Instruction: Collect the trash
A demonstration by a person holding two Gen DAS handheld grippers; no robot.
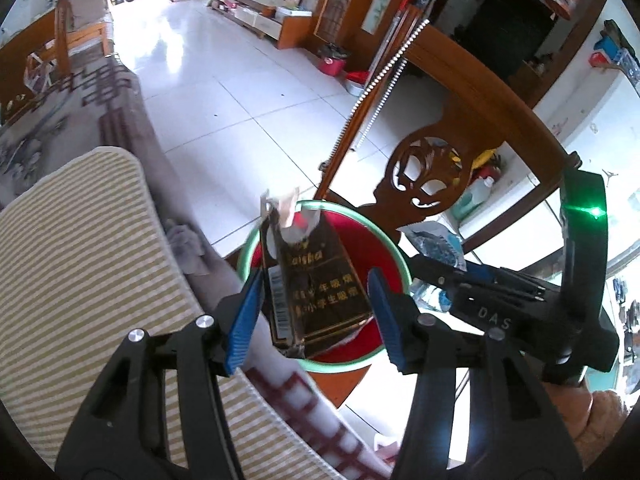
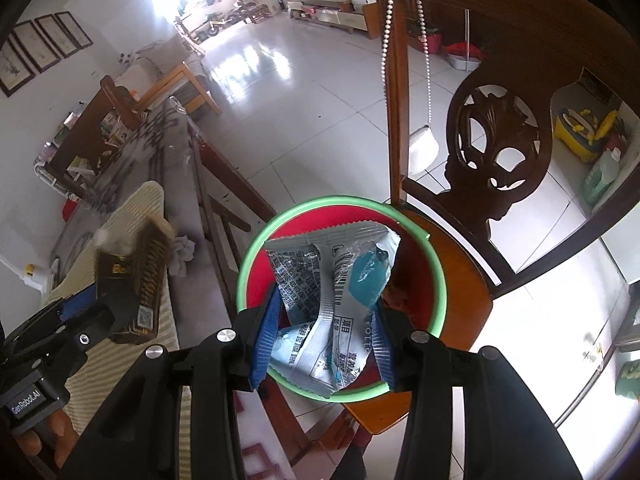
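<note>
My left gripper (image 1: 314,280) is shut on a dark cigarette box (image 1: 316,292) with gold print and a torn-open top. It hangs over the near-left edge of a red basin with a green rim (image 1: 248,248). My right gripper (image 2: 326,300) is shut on a crumpled silver and blue snack wrapper (image 2: 332,276), straight above the same basin (image 2: 248,256). The basin's red bottom shows around the wrapper. The right wrist view also shows the left gripper (image 2: 104,304) with the cigarette box (image 2: 132,280) at the left, over a striped cushion. In the left wrist view the wrapper (image 1: 436,244) sticks out of the right gripper (image 1: 432,272).
The basin sits on the seat of a wooden chair with a carved back (image 2: 496,144). Left of it runs a bench with a striped cushion (image 1: 80,260), a patterned cloth and a crumpled tissue (image 2: 182,254). A bead cord (image 2: 386,40) hangs by the chair. White tiled floor lies beyond.
</note>
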